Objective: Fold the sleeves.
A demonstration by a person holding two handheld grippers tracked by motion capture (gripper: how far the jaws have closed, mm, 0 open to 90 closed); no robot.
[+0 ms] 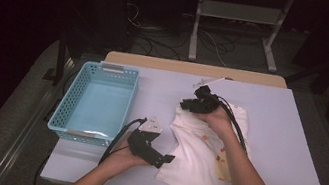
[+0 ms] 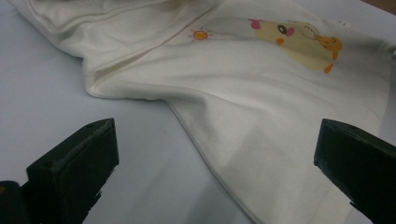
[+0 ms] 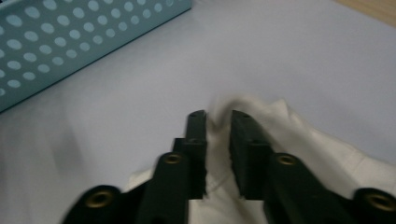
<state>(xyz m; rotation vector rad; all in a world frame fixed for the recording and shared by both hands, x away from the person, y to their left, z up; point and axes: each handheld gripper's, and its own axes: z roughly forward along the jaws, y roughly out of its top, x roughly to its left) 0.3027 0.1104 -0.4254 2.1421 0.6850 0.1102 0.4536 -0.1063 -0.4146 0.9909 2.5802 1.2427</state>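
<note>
A white child's shirt (image 1: 202,154) with a yellow cartoon print lies crumpled on the pale table (image 1: 293,159). My right gripper (image 1: 187,103) is at the shirt's far left corner. In the right gripper view its jaws (image 3: 218,116) stand a narrow gap apart with a fold of the white cloth (image 3: 327,149) between them, and the pads do not press on it. My left gripper (image 1: 162,160) rests low at the shirt's near left edge. In the left gripper view its jaws (image 2: 217,140) are wide apart, with the hem of the shirt (image 2: 261,93) lying between and ahead of them, untouched.
A light blue perforated basket (image 1: 105,70) stands on the left part of the table and looks to hold nothing; its wall (image 3: 70,46) appears in the right gripper view. Cables trail from both grippers. Bare table surface lies to the shirt's right.
</note>
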